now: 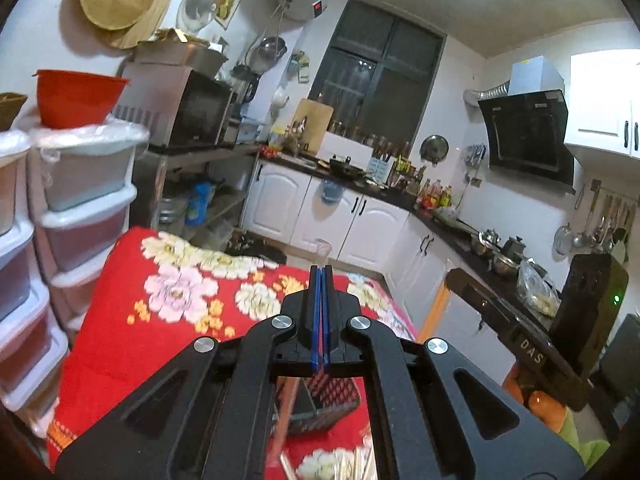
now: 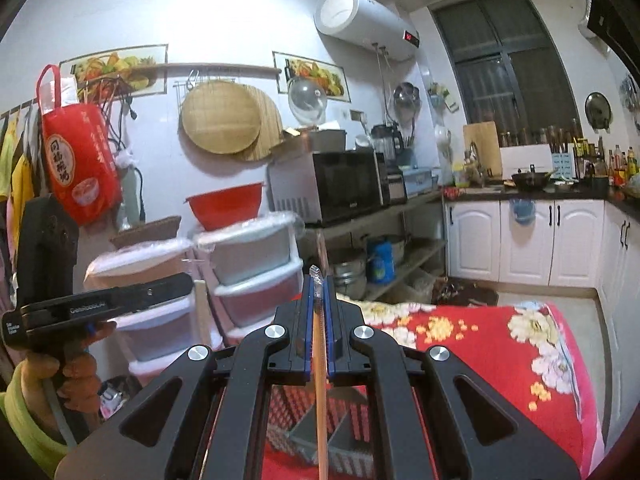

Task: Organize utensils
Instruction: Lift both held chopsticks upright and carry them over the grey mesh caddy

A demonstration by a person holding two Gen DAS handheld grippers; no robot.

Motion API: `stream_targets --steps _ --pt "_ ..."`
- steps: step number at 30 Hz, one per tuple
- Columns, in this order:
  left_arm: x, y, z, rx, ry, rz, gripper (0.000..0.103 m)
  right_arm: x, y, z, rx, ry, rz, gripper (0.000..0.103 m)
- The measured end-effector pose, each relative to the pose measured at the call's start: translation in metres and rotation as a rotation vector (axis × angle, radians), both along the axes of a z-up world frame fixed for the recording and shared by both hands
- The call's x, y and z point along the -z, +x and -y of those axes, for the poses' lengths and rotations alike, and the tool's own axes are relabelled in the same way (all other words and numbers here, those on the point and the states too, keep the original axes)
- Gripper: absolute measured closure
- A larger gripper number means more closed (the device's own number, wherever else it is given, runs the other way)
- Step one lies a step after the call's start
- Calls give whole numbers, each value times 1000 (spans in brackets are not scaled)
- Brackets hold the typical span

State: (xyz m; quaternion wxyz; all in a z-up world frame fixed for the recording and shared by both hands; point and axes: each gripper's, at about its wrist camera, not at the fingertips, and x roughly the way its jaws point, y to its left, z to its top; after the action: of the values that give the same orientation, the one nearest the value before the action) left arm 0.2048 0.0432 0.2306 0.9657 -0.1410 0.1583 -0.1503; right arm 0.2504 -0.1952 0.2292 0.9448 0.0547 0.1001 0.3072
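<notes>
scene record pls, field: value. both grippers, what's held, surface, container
left gripper: shut, nothing visible between the fingers
right gripper: shut on a chopstick, clear wrapper tip sticking out past the fingertips
surface: table with red floral cloth
container: perforated utensil holder under the right gripper, on the cloth
other utensils: more chopsticks on the cloth

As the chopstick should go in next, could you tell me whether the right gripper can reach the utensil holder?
Probably yes: the utensil holder sits just below the right gripper, nothing shows between them, and the chopstick in its fingers points down towards it.
</notes>
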Motion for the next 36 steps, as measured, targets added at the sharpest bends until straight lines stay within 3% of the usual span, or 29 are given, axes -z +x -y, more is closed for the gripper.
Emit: stream_targets --steps 5,10,24,36 --pt "-7 20 7 -26 11 45 103 -2 23 -6 29 19 27 98" --pt "4 41 9 -48 14 60 103 12 46 -12 51 24 36 98" --pt "68 74 7 -17 -23 1 103 82 79 -25 121 -4 -41 98" --pt "105 75 -4 -15 -23 -94 103 107 78 -23 143 -15 -100 97"
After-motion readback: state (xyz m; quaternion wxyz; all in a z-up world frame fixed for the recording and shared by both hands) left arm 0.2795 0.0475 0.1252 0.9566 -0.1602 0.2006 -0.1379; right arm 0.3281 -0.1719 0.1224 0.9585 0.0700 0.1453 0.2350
